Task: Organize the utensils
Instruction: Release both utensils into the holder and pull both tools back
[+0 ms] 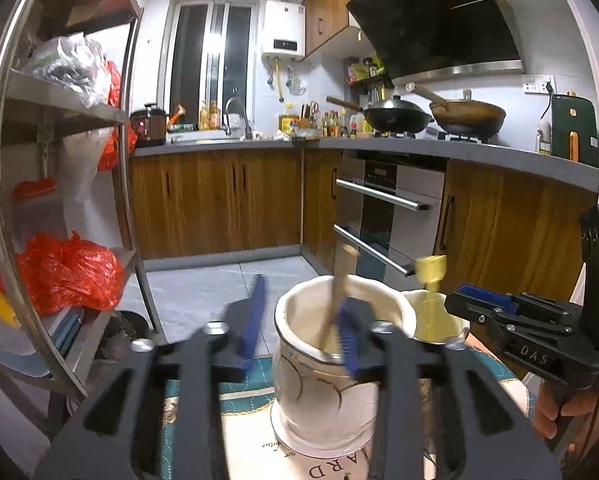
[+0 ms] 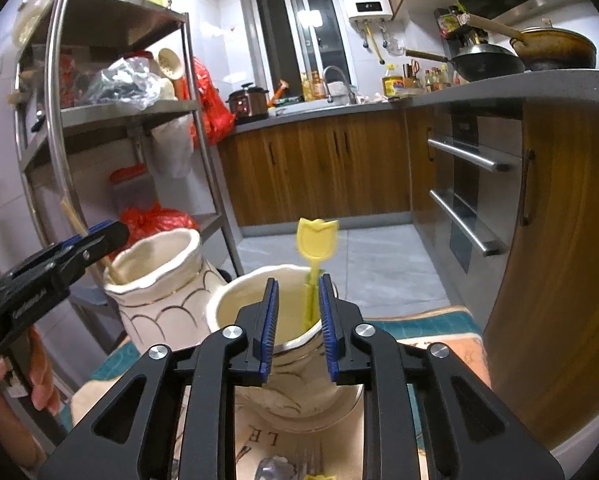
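Both utensils standing in their jars, both grippers let go.

Left gripper [image 1: 299, 320] has its jaws spread wide, and the wooden utensil [image 1: 339, 280] leans free inside the left white jar [image 1: 323, 384], touching neither blue pad. Over on the right, the right gripper [image 2: 298, 320] is parted too, and the yellow tulip-topped utensil [image 2: 314, 256] stands upright between its pads in the right white jar [image 2: 291, 396], clear of both. The two jars sit just beside each other on the cloth-covered surface [image 2: 431, 324].
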### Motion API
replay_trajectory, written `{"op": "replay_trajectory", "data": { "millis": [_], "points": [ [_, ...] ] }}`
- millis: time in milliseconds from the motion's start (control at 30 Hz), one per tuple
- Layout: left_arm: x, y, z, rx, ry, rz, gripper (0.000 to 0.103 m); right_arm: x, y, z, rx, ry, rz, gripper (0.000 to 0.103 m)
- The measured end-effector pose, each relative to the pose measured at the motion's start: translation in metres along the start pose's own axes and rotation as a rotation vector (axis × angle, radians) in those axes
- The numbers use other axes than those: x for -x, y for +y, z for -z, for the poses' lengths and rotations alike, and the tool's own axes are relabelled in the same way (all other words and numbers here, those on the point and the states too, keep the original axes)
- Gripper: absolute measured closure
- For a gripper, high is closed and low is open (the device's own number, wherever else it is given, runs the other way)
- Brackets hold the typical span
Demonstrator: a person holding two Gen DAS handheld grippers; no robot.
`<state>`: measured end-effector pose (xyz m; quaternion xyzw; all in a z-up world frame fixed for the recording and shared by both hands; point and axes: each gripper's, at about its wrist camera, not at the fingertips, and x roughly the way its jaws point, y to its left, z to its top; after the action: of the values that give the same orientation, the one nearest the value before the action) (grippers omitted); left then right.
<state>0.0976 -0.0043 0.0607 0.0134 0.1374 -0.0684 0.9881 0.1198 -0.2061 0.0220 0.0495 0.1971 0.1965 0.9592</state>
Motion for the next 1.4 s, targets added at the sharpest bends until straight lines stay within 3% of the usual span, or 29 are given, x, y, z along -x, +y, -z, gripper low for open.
{"op": "replay_trajectory", "data": {
  "millis": [100,233,300,367,600,933,1100,1400],
  "points": [
    [0.009,0.000,0.000,-0.006,-0.017,-0.005,0.049,0.010,-0.003,-0.003,-0.009,-0.032,-0.001,0.060],
    [0.021,0.005,0.004,0.022,-0.026,0.007,0.028,0.027,-0.004,-0.007,-0.006,-0.077,-0.010,0.027],
    [0.028,0.007,0.007,0.037,-0.036,0.004,0.009,0.035,-0.003,-0.009,0.001,-0.096,-0.011,0.020],
    [0.037,0.011,0.010,0.054,-0.050,0.006,0.005,0.044,-0.001,-0.012,0.004,-0.108,-0.013,0.009],
    [0.052,0.011,0.031,0.027,0.005,0.012,0.005,0.068,-0.002,0.000,0.025,-0.095,0.037,0.006],
    [0.063,-0.002,0.057,-0.046,0.168,0.028,0.005,0.072,-0.018,0.034,-0.021,0.134,0.079,0.006],
    [0.066,-0.013,0.074,-0.102,0.237,0.037,0.005,0.075,-0.023,0.053,-0.027,0.202,0.096,0.006],
    [0.047,-0.018,0.115,-0.091,0.458,0.079,0.006,0.068,-0.022,0.088,0.017,0.330,0.128,0.006]
  ]
}}
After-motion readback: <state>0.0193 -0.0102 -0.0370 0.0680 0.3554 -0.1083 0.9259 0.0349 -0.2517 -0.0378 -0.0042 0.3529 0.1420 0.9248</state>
